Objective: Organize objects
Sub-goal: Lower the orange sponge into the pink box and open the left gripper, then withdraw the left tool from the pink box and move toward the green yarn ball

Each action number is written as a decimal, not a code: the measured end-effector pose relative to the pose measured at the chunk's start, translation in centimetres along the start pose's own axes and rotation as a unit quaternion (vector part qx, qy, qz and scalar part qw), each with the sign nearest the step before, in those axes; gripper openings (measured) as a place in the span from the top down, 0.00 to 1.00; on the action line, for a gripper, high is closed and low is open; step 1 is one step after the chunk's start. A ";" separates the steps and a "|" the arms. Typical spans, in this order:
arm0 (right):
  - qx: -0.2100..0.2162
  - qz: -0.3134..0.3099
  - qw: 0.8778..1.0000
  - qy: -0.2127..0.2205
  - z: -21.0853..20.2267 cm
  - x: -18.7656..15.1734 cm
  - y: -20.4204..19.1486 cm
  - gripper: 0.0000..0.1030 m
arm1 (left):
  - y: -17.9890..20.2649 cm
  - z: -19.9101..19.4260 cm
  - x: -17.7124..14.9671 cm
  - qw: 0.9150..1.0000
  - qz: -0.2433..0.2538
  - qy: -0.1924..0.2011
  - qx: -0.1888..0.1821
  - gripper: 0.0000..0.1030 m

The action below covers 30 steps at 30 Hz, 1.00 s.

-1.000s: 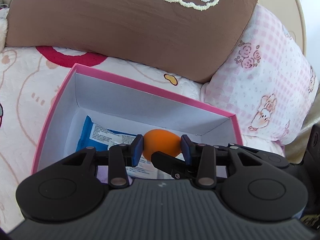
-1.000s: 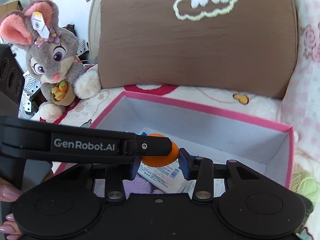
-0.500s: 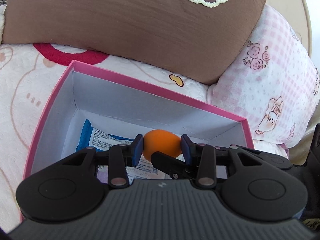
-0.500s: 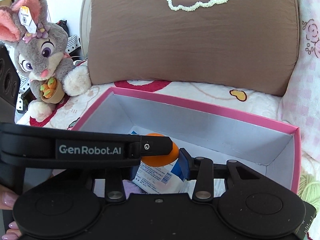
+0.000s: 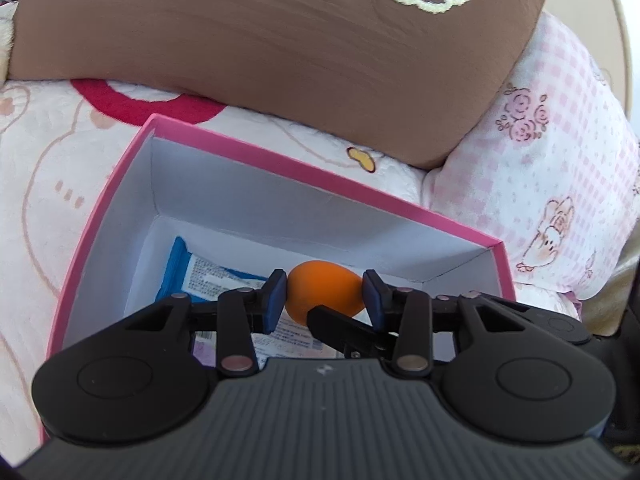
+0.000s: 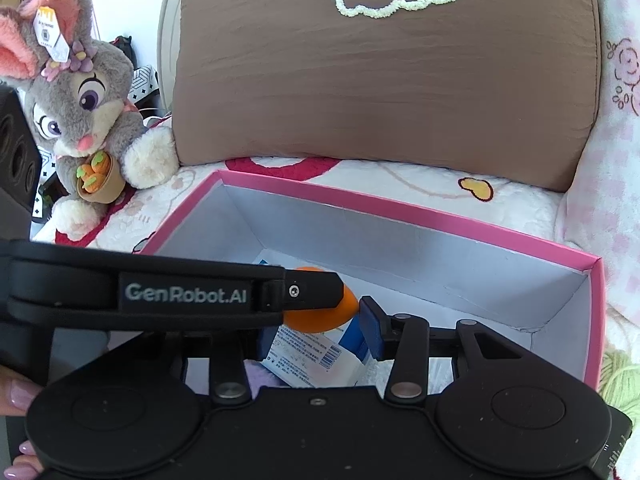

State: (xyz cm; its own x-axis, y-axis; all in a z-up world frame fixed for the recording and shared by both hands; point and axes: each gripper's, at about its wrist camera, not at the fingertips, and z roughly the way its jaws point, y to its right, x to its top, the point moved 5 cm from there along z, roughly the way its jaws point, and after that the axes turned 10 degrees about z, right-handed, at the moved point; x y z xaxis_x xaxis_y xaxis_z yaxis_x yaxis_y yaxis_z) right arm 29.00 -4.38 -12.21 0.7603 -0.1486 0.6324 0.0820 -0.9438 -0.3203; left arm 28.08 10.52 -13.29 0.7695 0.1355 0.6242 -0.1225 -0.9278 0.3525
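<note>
Left gripper clamped on orange ball, blue pads touching both sides, ball held over pink box interior. Right gripper beside ball, inside box opening; its jaws apart, right pad near ball, left pad mostly hidden behind left gripper's finger; contact with ball cannot tell. Blue-white packet lying on box floor beneath ball. Brown pillow behind box. Plush rabbit left of box. Pink checked pillow right of box.

"GenRobot.AI" stands on the black gripper body; packet print unreadable.
</note>
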 end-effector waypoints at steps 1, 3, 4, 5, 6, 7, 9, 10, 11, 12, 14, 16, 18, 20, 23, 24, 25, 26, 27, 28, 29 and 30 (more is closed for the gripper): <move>-0.003 -0.003 1.000 0.001 0.0 0.0 -0.1 0.53 | 0.0 -0.1 0.0 1.000 0.002 0.000 0.001 0.62; -0.010 -0.012 1.000 0.001 -0.2 -0.1 -0.4 0.53 | -0.1 -0.2 0.1 1.000 0.005 0.005 0.008 0.62; -0.012 -0.013 1.000 0.003 -0.3 -0.1 -0.4 0.53 | -0.1 -0.4 0.1 1.000 0.008 0.008 0.011 0.62; -0.013 -0.013 1.000 0.004 -0.4 -0.2 -0.4 0.53 | -0.1 -0.5 0.2 1.000 0.009 0.009 0.013 0.62; -0.015 -0.011 1.000 0.003 -0.6 -0.2 -0.4 0.53 | -0.2 -0.6 0.2 1.000 0.007 0.010 0.014 0.62; -0.015 -0.009 1.000 0.004 -0.8 -0.3 -0.4 0.53 | -0.3 -0.8 0.3 1.000 0.005 0.010 0.014 0.61; -0.017 -0.004 1.000 0.004 -1.4 -0.4 -0.3 0.53 | -0.3 -1.3 0.2 1.000 0.002 0.006 0.015 0.60; -0.018 -0.002 1.000 0.004 -1.9 -0.5 -0.2 0.53 | -0.3 -1.6 0.2 1.000 0.001 0.002 0.017 0.60; -0.018 -0.002 1.000 0.004 -2.4 -0.6 -0.3 0.53 | -0.2 -1.9 0.1 1.000 0.001 -0.003 0.018 0.60; -0.018 -0.004 1.000 0.003 -2.9 -0.7 -0.4 0.52 | -0.1 -2.1 0.0 1.000 0.003 -0.013 0.015 0.60; -0.021 -0.009 1.000 0.006 -3.9 -0.8 -0.6 0.52 | 0.3 -2.6 0.0 0.999 0.004 -0.025 0.022 0.61; -0.020 -0.003 1.000 0.008 -4.8 -1.0 -0.7 0.52 | 1.0 -3.4 0.0 0.999 0.014 -0.022 0.024 0.61; -0.021 -0.004 1.000 0.005 -5.8 -1.3 -0.9 0.52 | 1.5 -4.3 -0.1 0.999 0.018 -0.026 0.026 0.61; -0.022 -0.007 1.000 0.004 -6.9 -1.6 -1.1 0.52 | 2.0 -5.4 -0.3 0.999 0.026 -0.031 0.030 0.60; -0.025 -0.010 1.000 0.007 -8.8 -1.9 -1.4 0.51 | 2.8 -6.9 -0.7 0.998 0.033 -0.041 0.031 0.60; -0.025 -0.012 1.000 0.007 -9.4 -2.0 -1.5 0.51 | 3.0 -7.4 -0.8 0.998 0.032 -0.048 0.028 0.60; -0.025 -0.013 1.000 0.007 -10.1 -2.2 -1.6 0.50 | 3.3 -7.8 -1.0 0.998 0.032 -0.055 0.025 0.60; -0.024 -0.015 1.000 0.007 -10.7 -2.3 -1.8 0.50 | 3.5 -8.3 -1.2 0.997 0.033 -0.062 0.022 0.59; -0.023 -0.018 1.000 0.007 -11.4 -2.5 -2.1 0.49 | 3.8 -8.8 -1.4 0.997 0.033 -0.065 0.020 0.58; -0.020 -0.020 1.000 0.007 -12.1 -2.7 -2.2 0.48 | 4.1 -9.3 -1.6 0.997 0.034 -0.066 0.021 0.56; -0.018 -0.020 1.000 0.007 -12.7 -2.9 -2.4 0.47 | 4.6 -9.9 -1.8 0.997 0.038 -0.066 0.023 0.55; -0.015 -0.020 1.000 0.007 -13.3 -3.1 -2.6 0.47 | 5.0 -10.5 -2.0 0.997 0.044 -0.064 0.025 0.55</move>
State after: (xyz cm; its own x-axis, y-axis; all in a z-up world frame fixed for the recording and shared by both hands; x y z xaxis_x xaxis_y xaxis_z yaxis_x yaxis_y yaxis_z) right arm 17.89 -5.39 -3.97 0.7481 -0.1145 0.6537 0.0919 -0.9577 -0.2729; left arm 19.40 9.26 -5.46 0.8316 0.0106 0.5553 -0.1639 -0.9506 0.2637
